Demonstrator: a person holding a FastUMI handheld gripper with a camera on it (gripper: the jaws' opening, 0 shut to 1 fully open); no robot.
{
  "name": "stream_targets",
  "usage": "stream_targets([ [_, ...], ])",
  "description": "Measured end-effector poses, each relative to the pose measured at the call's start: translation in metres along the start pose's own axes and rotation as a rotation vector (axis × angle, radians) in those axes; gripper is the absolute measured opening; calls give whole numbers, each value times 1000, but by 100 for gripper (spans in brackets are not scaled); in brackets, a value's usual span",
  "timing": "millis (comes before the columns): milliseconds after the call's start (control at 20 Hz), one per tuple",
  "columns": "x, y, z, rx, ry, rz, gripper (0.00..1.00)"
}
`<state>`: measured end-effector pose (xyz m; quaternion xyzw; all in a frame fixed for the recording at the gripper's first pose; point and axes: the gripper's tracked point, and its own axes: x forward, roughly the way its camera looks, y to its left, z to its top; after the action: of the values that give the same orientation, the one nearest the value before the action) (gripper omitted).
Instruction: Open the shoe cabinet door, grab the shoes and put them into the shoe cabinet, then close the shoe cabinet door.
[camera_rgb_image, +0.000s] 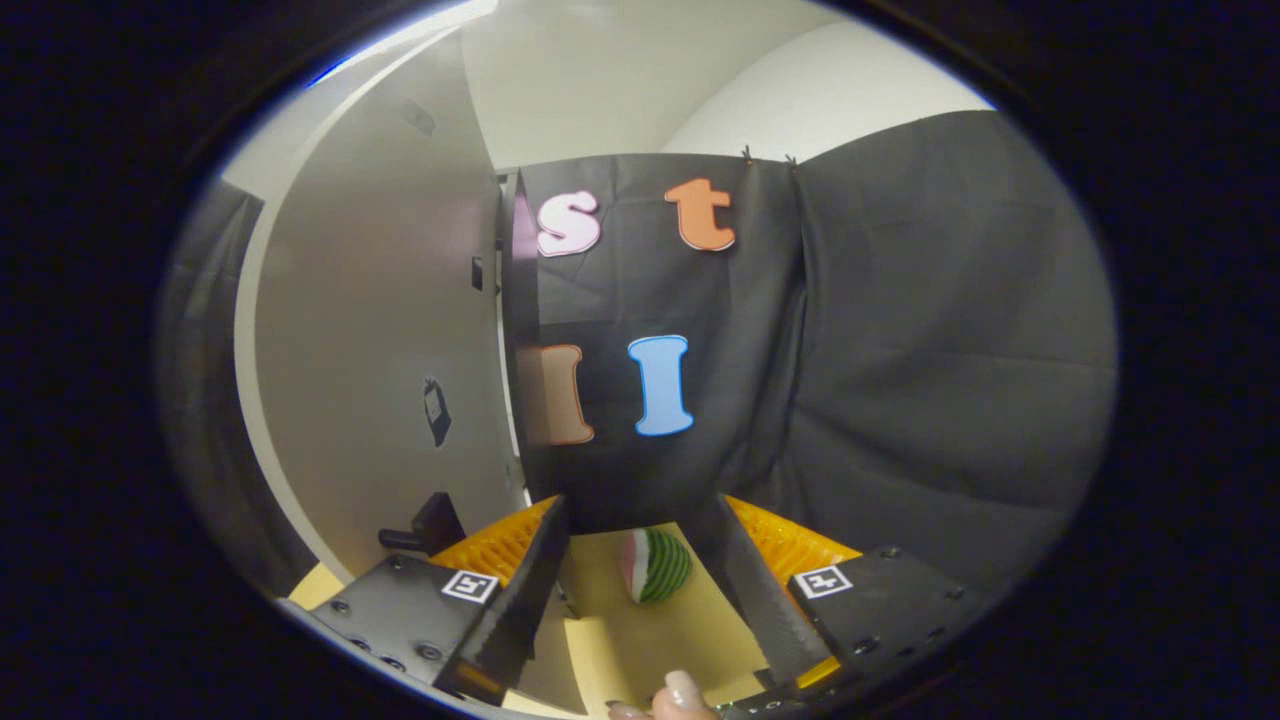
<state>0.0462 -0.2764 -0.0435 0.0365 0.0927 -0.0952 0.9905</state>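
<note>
Black cloth wall is taking up most of the bg, hanging in folds beyond the fingers and running off to the right. White cabinet door is standing tall to the left of the cloth, its face angled toward cam, w/ a small dark mark on it around mid height and a dark handle sticking out low, just above the left finger. Whether the door is fully open or only part way: can't tell from this angle. Pale ceiling and wall are showing above the cloth.

Tan table is lying under the gripper, bare patch showing between the fingers. Gripper is sitting wide, jaws well apart, nothing pressed between them; both fingers are pointing fwd at the base of the cloth, each w/ a square marker tag on its block.

Small round striped item (green and white w/ a pink side, looks like a watermelon toy) is resting on the table between the fingers, nearer the right one, touching neither. A person's fingertips are poking in at the near edge, just behind the gap.

Shoes: can't spot them from here.
</note>
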Motion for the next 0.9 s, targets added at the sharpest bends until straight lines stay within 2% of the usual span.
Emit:
stream_targets([
  [300,-11,44,-1,-10,-7,40,93],
  [500,-19,74,-6,6,-13,27,93],
  [900,-23,146,-13,29,-21,60,93],
])
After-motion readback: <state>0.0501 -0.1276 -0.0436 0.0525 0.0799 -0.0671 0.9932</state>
